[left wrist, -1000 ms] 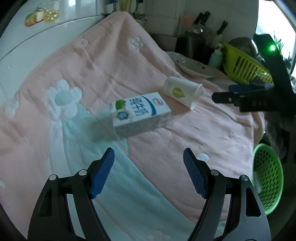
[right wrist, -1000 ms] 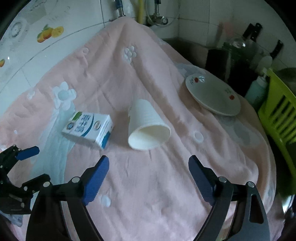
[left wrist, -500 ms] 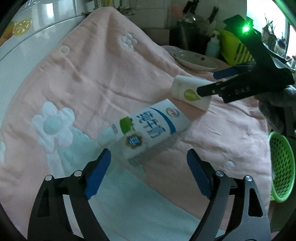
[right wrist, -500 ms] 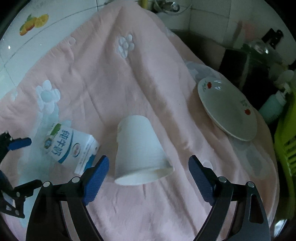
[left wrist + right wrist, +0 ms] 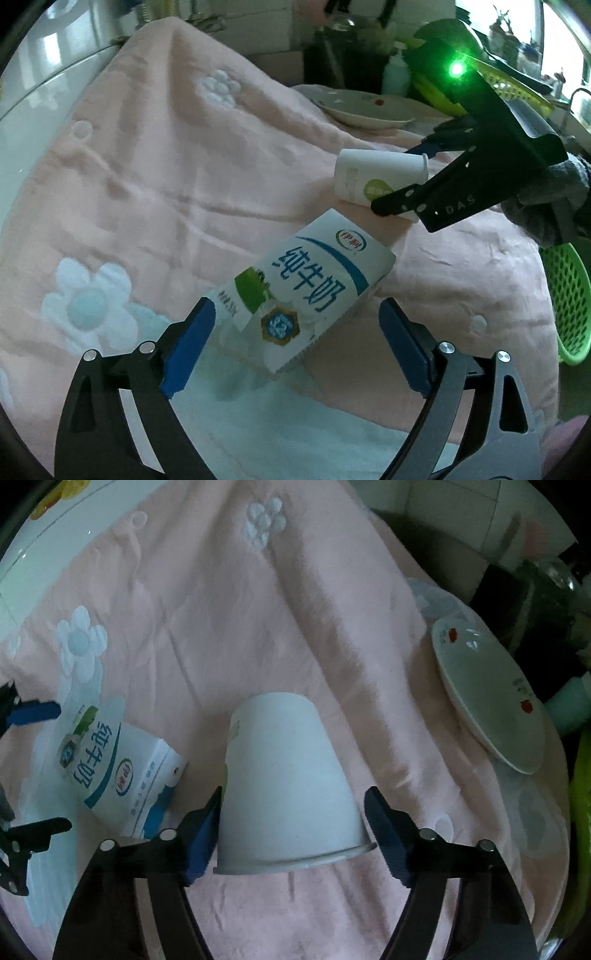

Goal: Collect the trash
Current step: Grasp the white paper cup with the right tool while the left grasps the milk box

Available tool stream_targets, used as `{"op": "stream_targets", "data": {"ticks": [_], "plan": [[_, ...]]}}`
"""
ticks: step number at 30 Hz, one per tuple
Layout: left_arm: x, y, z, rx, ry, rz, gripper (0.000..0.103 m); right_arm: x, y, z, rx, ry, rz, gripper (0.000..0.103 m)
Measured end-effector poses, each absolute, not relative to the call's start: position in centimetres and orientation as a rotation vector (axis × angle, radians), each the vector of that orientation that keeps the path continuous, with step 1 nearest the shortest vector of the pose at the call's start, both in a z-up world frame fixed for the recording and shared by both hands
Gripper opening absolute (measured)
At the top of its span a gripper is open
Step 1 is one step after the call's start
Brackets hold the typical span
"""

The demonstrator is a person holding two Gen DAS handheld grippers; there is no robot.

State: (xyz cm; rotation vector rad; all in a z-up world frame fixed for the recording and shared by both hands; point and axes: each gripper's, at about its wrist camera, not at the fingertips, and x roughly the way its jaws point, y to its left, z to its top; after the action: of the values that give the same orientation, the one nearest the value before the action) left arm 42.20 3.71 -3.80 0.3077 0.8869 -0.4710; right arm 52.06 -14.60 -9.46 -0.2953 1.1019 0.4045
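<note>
Milk carton (image 5: 303,295) lies at lower centre between the wide-spread left tool (image 5: 295,347), its near end hidden; the paper cup (image 5: 284,794), mouth nearest, sits inside the wide right tool (image 5: 293,827). Plate (image 5: 491,698) rests at right on the pink blanket (image 5: 258,627).

One milk carton (image 5: 306,291), lower centre. One paper cup (image 5: 288,794), on its side, centre. One plate (image 5: 487,701), right edge. Two green baskets (image 5: 565,295), right side. Possibly one pale bottle (image 5: 396,75), upper right, too dim to confirm. Two hand-held grippers: left hand-held gripper (image 5: 295,354), right hand-held gripper (image 5: 293,834).
</note>
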Motion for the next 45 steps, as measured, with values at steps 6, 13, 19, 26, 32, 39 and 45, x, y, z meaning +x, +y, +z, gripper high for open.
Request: {"op": "stream_targets", "data": {"ticks": [6, 13, 19, 26, 32, 39, 45], "plan": [[43.2, 2.8, -4.0, 0.370, 0.892, -0.556, 0.089, 51.6, -14.8, -9.3, -0.301, 1.104, 0.420, 0.070], [44.8, 2.0, -4.9, 0.468, 0.911, -0.590, 0.090, 50.3, -15.7, -8.6, -0.268, 1.113, 0.455, 0.069], [46.0, 1.1, -5.7, 0.475, 0.926, -0.639, 0.090, 49.1, -16.5, -8.0, -0.244, 1.102, 0.478, 0.069], [47.4, -0.1, -7.4, 0.493, 0.964, -0.674, 0.090, 48.4, -17.0, -8.1, -0.231, 1.109, 0.498, 0.069], [46.5, -0.2, -7.1, 0.424, 0.926, -0.682, 0.078, 47.0, -17.8, -8.1, -0.211, 1.105, 0.505, 0.069], [43.9, -1.1, -6.6, 0.383, 0.894, -0.597, 0.070, 44.3, -18.5, -7.6, -0.193, 1.084, 0.498, 0.069], [40.2, -1.3, -4.7, 0.311, 0.878, -0.513, 0.067, 41.1, -19.7, -6.3, -0.154, 1.060, 0.478, 0.069]]}}
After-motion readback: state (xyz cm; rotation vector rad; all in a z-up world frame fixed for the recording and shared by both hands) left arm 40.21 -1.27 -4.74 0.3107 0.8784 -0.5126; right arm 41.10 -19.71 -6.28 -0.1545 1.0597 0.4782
